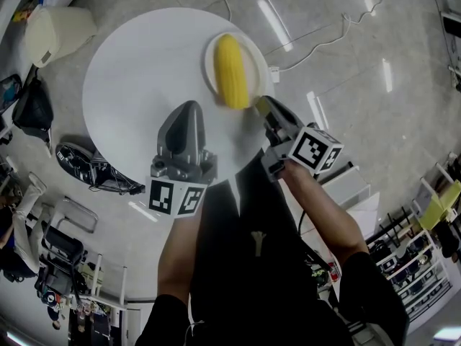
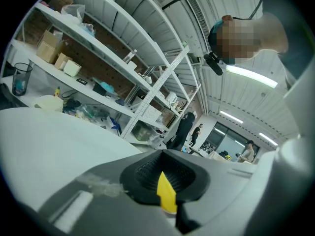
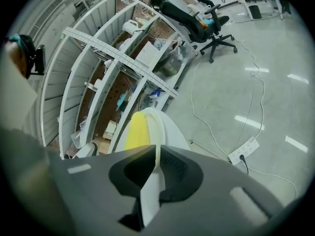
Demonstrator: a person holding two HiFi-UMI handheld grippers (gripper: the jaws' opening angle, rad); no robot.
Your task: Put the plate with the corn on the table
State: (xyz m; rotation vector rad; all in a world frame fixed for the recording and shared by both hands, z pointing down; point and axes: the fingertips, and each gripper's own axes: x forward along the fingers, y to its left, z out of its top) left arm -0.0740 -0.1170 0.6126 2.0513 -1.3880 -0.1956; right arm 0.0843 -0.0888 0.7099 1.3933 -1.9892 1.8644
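Observation:
A yellow corn cob [image 1: 232, 81] lies on a white plate [image 1: 251, 55] over the far right part of the round white table [image 1: 137, 85]. My right gripper [image 1: 260, 107] is shut on the plate's near rim. In the right gripper view the plate [image 3: 165, 127] runs edge-on between the jaws of the right gripper [image 3: 156, 156], with the corn [image 3: 137, 132] on its left side. Whether the plate touches the table I cannot tell. My left gripper [image 1: 189, 109] rests over the table's near part, apart from the plate. The left gripper [image 2: 165, 181] has its jaws shut, and the table top [image 2: 44, 141] lies to its left.
A cream bin [image 1: 57, 31] stands on the floor beyond the table's left. A power strip [image 3: 244, 150] and its cable lie on the floor to the right. Shoes and bags [image 1: 94, 168] sit on the left floor. Shelving [image 3: 123, 68] and an office chair [image 3: 197, 23] stand further off.

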